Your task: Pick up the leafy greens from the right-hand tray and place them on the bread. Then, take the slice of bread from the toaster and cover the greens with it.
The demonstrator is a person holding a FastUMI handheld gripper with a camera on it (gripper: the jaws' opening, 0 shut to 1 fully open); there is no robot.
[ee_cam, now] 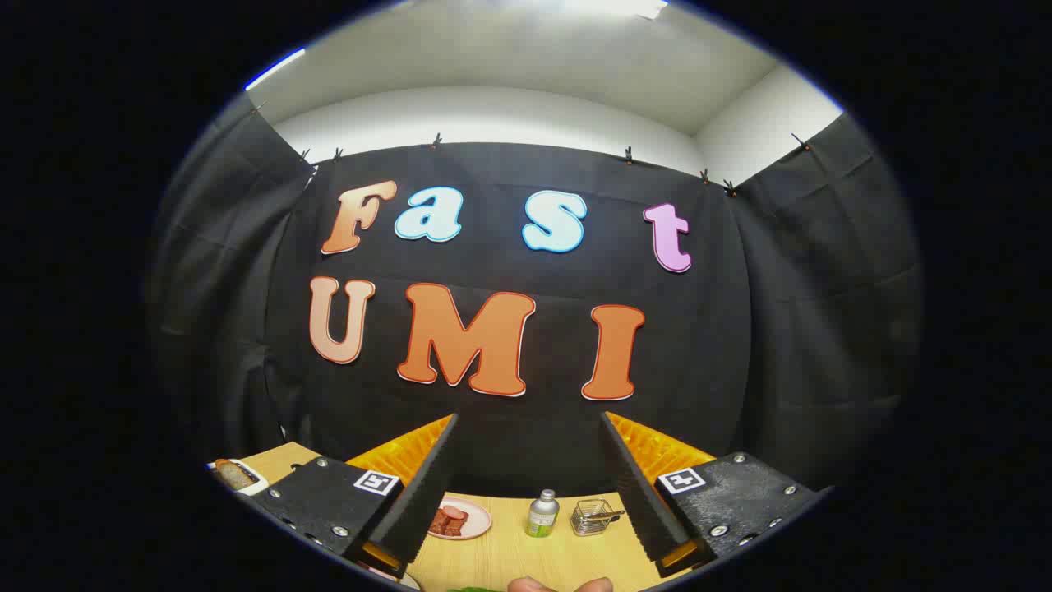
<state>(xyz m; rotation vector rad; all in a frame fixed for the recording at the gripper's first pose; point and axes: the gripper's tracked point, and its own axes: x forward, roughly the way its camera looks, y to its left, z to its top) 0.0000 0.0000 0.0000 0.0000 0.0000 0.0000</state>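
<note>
Between the fingers of my gripper, which stood spread wide with nothing held, I could see a wooden table running back to the black cloth wall. I took the small bottle with its metal cap as my landmark, since it sat on the table about midway between the two fingers and beyond their tips. Just beside the bottle, toward the right finger, stood a little wire basket. On the bottle's other side, close against the left finger, lay a pink plate with reddish slices of meat on it. Well apart from the bottle, out past the left finger, I saw the white toaster with a slice of bread standing in its slot. Nearer to me than the bottle, at the close edge of the table, a sliver of the leafy greens showed, and next to it two fingertips of a person's hand.
</note>
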